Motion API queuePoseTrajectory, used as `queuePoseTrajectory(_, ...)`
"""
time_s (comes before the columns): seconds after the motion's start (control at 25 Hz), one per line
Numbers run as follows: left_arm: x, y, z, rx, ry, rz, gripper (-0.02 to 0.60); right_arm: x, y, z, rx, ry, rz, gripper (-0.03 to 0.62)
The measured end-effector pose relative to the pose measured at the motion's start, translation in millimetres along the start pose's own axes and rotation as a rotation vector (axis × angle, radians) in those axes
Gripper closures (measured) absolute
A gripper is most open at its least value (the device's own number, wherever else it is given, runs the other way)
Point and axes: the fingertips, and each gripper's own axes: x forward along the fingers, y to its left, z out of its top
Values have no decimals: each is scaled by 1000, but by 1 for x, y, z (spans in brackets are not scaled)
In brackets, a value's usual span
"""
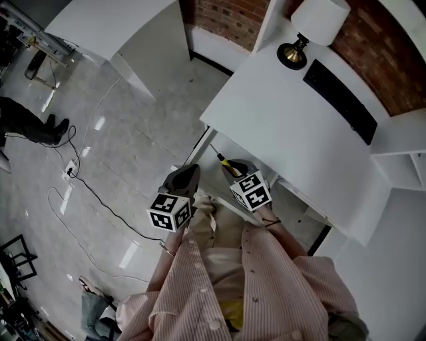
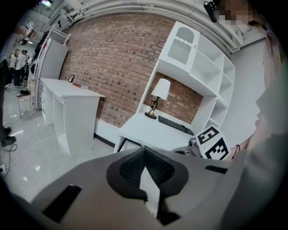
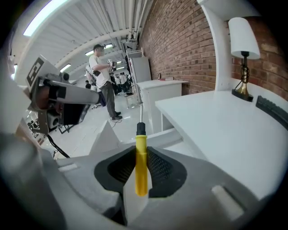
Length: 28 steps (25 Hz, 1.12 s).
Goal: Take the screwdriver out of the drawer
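Right gripper [image 3: 141, 152] is seen clamped on the yellow handle of the screwdriver [image 3: 141, 168], shaft pointed away from it, held over the open drawer [image 1: 231, 149] at the desk's [image 1: 293, 126] front edge, while left gripper [image 2: 145, 150] is seen closed, empty, just beside it.

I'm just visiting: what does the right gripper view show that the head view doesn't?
Only the right gripper view: jaws clamped on the yellow handle of the screwdriver, and people standing far down the room. Only the head view: the person's striped shirt and cables across the floor. Both: the screwdriver, the lamp and the white desk.
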Motion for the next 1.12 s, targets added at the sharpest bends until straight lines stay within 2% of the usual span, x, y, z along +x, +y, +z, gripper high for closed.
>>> queuePoseTrajectory(0.52,-26,-6,50,62,-137,-17,581,-59,8,68,66,-275,-22,514)
queuePoseTrajectory(1.12,-51,-11,115,127,-296,-5,581,-126,-15,123,178,-540,-114,514)
